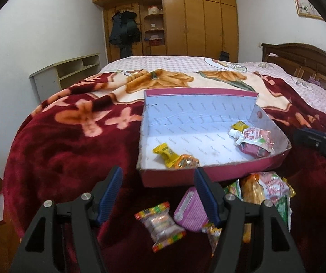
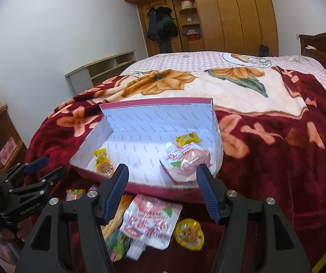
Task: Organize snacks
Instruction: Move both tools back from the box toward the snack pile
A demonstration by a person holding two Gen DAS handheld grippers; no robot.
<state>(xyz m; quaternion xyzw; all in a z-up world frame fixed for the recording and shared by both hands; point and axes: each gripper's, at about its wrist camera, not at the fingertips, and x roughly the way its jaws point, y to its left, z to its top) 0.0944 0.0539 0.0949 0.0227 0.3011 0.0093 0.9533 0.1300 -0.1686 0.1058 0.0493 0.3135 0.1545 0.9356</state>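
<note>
Crinkly plastic packets (image 2: 149,223) are lying on the plush red blanket (image 1: 60,141), just in front of the shallow cardboard box (image 1: 208,175). Both the left gripper (image 1: 158,195) and right gripper (image 2: 161,191) are hovering spread and empty; pinching a packet's flat sealed edge should be preventing slippage.

Bare box floor (image 1: 199,136) between snack clusters; low walls around.

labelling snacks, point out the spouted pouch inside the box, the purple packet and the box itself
spouted pouch (image 2: 185,159), right wrist view, printed front
purple packet (image 1: 189,209), left wrist view, ribbed face
box (image 1: 174,175), left wrist view, near outer wall
</note>
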